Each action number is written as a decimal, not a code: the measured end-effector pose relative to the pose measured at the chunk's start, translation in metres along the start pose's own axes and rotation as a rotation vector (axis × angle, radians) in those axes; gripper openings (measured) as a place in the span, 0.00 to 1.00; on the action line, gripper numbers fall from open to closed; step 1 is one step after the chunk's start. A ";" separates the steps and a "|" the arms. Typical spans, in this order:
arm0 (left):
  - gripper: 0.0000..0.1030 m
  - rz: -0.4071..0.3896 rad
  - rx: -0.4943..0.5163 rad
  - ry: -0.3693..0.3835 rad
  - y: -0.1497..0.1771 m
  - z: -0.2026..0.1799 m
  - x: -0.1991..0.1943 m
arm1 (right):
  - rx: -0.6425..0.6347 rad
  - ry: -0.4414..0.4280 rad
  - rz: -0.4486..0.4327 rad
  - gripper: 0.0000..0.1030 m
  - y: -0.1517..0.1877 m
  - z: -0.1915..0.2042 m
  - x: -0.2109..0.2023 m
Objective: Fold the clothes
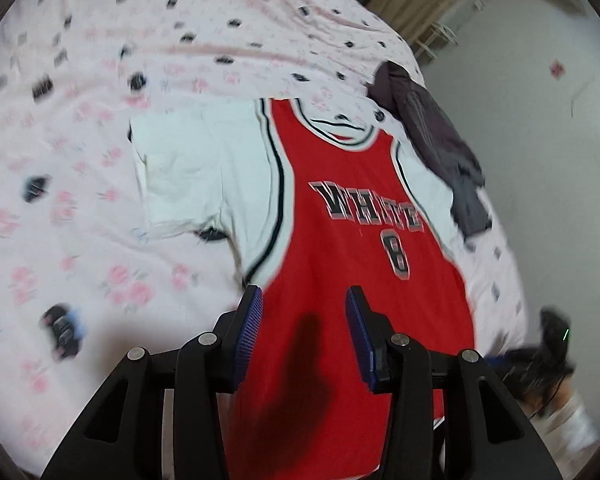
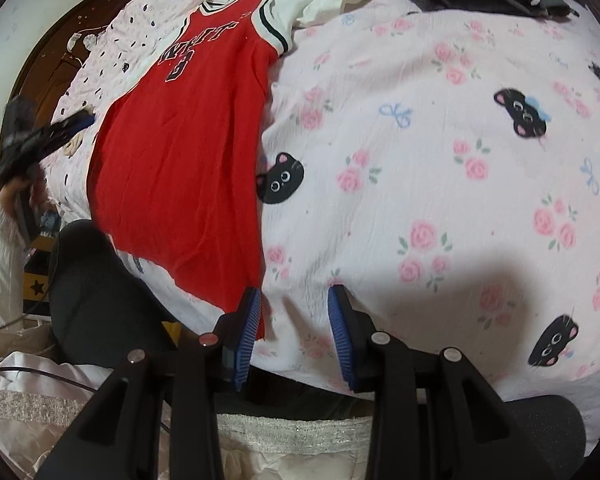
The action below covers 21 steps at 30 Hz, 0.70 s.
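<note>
I see the bed [image 2: 440,128] filling both views, covered by a pink sheet printed with roses, bows and black cat faces. Spread flat on it is the red jersey [image 1: 340,208], with white short sleeves, black-and-white trim at the neck and armholes, the word WHITE and a number on the chest. From my left wrist camera its collar points away from me and its hem runs down under the gripper; one white sleeve lies out flat to the left. From my right wrist camera the same jersey [image 2: 180,140] lies to the left of the view, its hem corner reaching down beside the inner finger.

A dark bundle of clothes [image 1: 436,140] sits at the far edge of the bed, touching the jersey's other shoulder.

My left gripper [image 1: 304,320] hangs over the lower part of the jersey with its blue pads partly apart and nothing between them; its shadow falls on the red cloth. My right gripper [image 2: 294,316] is also partly open, over the pink sheet just beside the jersey's side edge, and I see nothing gripped. At the left edge of the right view the other gripper shows only as a blur, held by a hand with a white sleeve [image 2: 0,264].
</note>
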<state>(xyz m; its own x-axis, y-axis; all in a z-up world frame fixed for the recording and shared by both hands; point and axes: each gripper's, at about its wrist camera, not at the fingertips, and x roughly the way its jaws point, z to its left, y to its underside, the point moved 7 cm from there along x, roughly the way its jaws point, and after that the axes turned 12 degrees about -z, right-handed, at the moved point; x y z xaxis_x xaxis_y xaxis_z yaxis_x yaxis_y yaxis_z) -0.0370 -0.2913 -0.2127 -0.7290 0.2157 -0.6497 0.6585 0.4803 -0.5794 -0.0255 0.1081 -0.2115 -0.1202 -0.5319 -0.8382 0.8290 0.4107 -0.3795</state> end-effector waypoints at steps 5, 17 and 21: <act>0.37 0.051 -0.148 -0.025 -0.009 0.032 0.022 | -0.018 0.020 -0.003 0.35 -0.004 0.002 -0.002; 0.33 0.055 -0.213 -0.045 -0.013 0.051 0.044 | -0.047 0.018 -0.014 0.35 -0.025 0.004 -0.007; 0.14 0.043 -0.240 -0.059 -0.016 0.059 0.049 | -0.058 0.013 -0.007 0.35 -0.022 0.009 -0.006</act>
<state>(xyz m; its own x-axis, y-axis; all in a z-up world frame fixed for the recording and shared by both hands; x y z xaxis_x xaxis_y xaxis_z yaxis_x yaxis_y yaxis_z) -0.0717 -0.3389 -0.2643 -0.6843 0.1940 -0.7029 0.6204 0.6614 -0.4215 -0.0384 0.0958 -0.1942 -0.1336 -0.5253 -0.8403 0.7950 0.4494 -0.4074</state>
